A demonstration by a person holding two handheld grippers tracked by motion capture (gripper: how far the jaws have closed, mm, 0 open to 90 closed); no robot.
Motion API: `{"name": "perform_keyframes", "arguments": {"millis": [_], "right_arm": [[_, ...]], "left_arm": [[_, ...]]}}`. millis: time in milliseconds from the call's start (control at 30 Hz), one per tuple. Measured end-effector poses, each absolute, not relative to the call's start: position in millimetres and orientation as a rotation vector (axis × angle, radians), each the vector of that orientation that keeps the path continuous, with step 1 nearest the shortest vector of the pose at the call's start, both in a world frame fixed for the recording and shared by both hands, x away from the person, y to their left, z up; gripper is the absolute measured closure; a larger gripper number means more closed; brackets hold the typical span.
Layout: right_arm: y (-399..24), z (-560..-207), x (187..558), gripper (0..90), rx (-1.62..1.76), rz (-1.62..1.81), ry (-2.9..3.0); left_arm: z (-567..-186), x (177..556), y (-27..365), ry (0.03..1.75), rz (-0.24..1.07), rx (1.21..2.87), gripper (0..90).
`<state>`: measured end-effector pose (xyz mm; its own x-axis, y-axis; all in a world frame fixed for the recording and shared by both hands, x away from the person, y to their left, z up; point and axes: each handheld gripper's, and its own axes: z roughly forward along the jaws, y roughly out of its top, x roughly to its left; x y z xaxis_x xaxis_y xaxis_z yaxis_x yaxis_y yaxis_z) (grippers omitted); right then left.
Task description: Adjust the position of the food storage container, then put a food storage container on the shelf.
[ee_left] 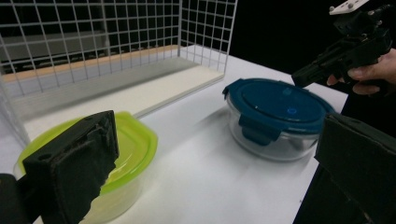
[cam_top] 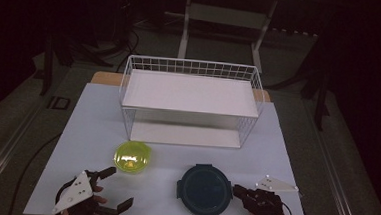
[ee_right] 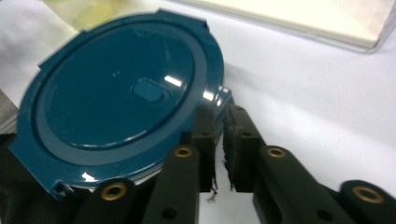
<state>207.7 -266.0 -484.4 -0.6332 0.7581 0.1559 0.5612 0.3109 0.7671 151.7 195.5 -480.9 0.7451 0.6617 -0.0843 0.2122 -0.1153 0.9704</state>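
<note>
With the right gripper [ee_right: 218,140] nearly closed and empty at the blue-lidded container's [cam_top: 205,190] right-hand latch near the table's front edge, open wider, seat both pads squarely, then lift.

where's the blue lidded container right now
In the high view the blue-lidded container sits near the front edge of the white table, right of the green-lidded container and in front of the wire shelf rack.
</note>
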Motion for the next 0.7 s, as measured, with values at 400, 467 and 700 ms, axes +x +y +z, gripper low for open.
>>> {"name": "perform_keyframes", "arguments": {"millis": [400, 467, 700], "right_arm": [[-268.8, -464.9, 202.6, 34.3, 1.143, 1.341, 2.256], [-268.7, -463.5, 202.6, 31.2, 1.136, 1.349, 2.248], [-271.6, -449.1, 194.8, 14.6, 1.061, 1.408, 2.183]], "left_arm": [[-464.8, 156.5, 166.2, 0.678, 0.354, 1.774, 0.0], [-463.0, 156.8, 163.6, 0.672, 0.353, 1.783, 0.0], [-448.4, 165.1, 140.6, 0.671, 0.304, 1.791, 0.2]]}}
